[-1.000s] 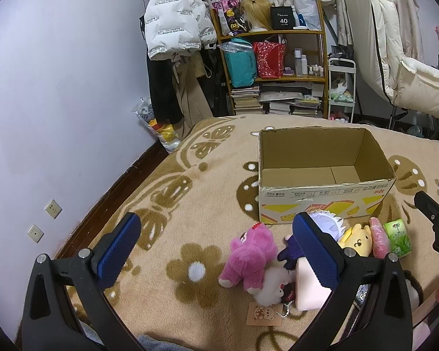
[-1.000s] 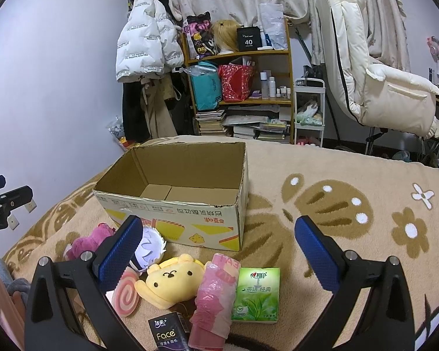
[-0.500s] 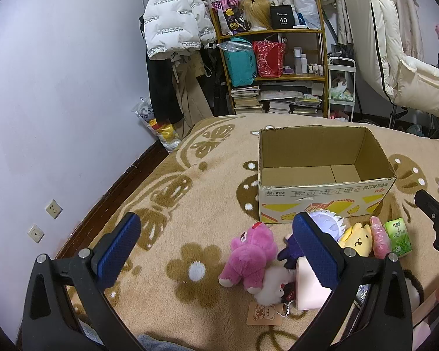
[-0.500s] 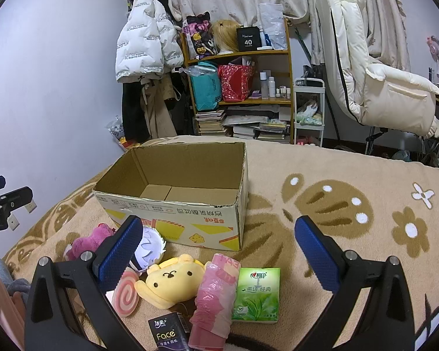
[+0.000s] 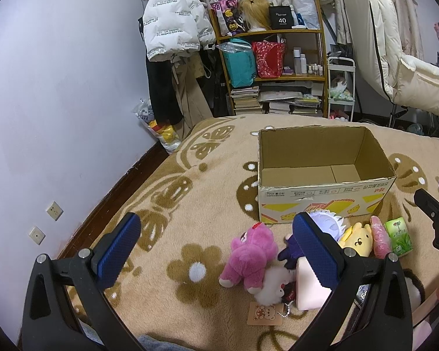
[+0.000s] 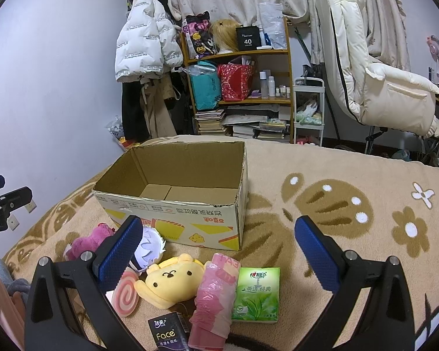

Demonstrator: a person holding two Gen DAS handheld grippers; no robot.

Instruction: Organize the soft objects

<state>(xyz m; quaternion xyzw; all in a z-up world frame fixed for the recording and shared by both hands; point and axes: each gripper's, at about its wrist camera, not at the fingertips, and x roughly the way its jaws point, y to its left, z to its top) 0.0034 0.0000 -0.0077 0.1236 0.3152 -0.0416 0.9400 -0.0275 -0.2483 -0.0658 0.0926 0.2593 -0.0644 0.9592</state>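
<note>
Both hand-held grippers, left [image 5: 216, 251] and right [image 6: 216, 251], wide apart and unladen above plush toys [image 6: 168, 280] beside cardboard box [image 6: 172, 216]

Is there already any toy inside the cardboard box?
No, the cardboard box shows only its bare bottom flaps, and toys such as the yellow plush lie on the blanket in front of it.

Patterned blanket [image 6: 351, 175], cardboard box [image 6: 172, 213], plush toys [image 6: 169, 280]

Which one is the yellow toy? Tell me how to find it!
Find the big open cardboard box on the brown flowery blanket. Just in front of it lies a row of small things. The yellow plush is between the pink swirl disc and the pink roll, the only one with a little face.
</note>
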